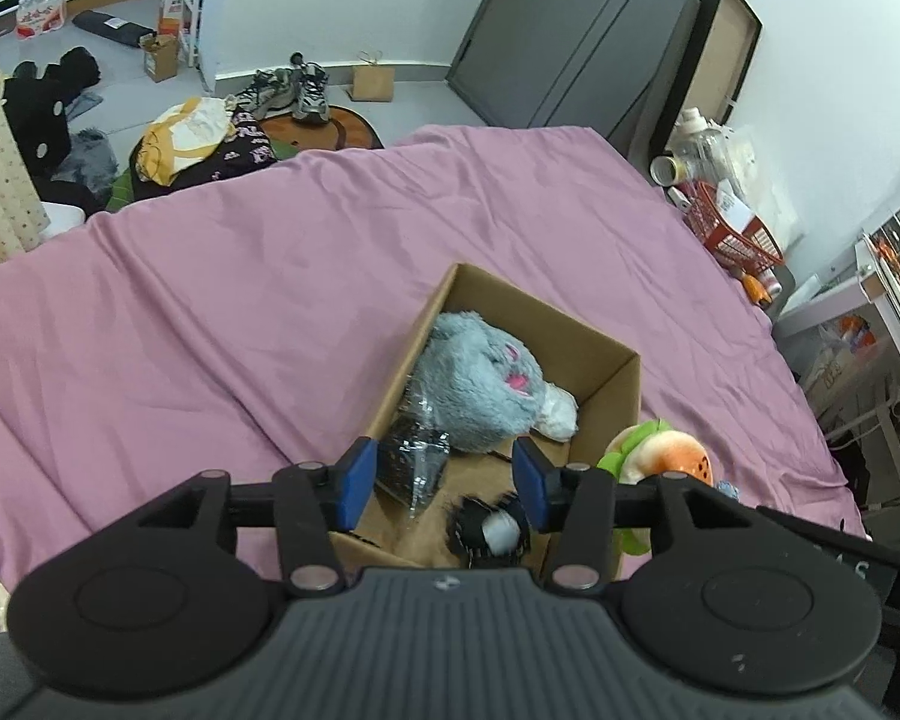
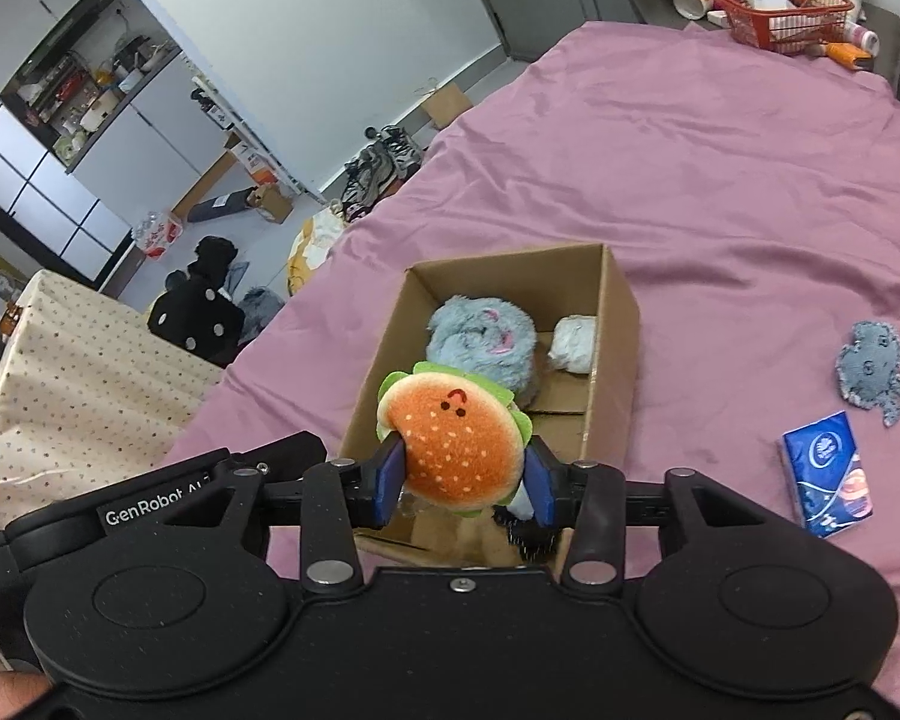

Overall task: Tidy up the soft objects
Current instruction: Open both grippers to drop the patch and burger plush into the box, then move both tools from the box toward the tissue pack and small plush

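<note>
An open cardboard box [image 1: 606,387] [image 2: 621,324] sits on the pink bedsheet [image 1: 240,276]. Inside lie a grey-blue plush [image 1: 480,378] [image 2: 480,336], a white soft ball [image 2: 573,343], a clear plastic bag [image 1: 417,459] and a black-and-white furry toy [image 1: 489,531]. My right gripper [image 2: 467,474] is shut on an orange hamburger plush [image 2: 456,444] and holds it above the box's near end; the plush also shows in the left wrist view [image 1: 660,450]. My left gripper [image 1: 444,474] is open and empty above the box's near end.
A grey-blue octopus plush [image 2: 873,372] and a blue tissue pack [image 2: 828,474] lie on the sheet right of the box. A red basket [image 2: 780,12] with bottles stands past the bed's far corner. Clothes and shoes [image 1: 294,90] litter the floor beyond.
</note>
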Tool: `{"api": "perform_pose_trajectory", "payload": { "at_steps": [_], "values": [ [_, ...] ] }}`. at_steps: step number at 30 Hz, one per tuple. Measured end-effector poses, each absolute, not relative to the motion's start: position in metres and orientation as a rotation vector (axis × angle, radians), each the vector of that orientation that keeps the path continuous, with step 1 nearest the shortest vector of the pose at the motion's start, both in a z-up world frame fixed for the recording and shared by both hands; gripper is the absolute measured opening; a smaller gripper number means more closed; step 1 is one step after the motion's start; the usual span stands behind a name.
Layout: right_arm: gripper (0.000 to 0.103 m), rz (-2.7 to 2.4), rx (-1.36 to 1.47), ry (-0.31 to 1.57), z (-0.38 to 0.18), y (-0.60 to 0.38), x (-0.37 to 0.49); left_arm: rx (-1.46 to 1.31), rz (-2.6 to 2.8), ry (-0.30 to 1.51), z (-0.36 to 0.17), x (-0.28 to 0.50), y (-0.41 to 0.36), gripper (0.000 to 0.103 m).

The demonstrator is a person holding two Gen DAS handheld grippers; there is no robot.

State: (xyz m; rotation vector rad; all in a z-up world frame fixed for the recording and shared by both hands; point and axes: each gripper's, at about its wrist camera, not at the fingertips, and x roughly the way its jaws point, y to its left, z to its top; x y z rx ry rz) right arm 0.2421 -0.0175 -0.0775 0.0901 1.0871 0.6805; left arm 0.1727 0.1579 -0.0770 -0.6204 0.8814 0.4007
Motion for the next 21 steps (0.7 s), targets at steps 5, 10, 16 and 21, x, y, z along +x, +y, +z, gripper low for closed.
{"api": "perform_pose_trajectory", "payload": {
  "at_steps": [5,10,16,21],
  "values": [
    [0.052,0.658,0.106,1.089,-0.077,-0.023,0.240,-0.619,0.406,0.881,-0.074,0.166,0.162,0.050],
    [0.053,0.641,0.116,1.086,-0.076,-0.035,0.239,-0.615,0.422,0.879,-0.072,0.162,0.161,0.058],
    [0.053,0.621,0.129,1.077,-0.072,-0.053,0.237,-0.608,0.416,0.882,-0.070,0.161,0.153,0.059],
    [0.061,0.606,0.135,1.069,-0.069,-0.069,0.236,-0.590,0.412,0.884,-0.068,0.161,0.143,0.062]
  ]
}}
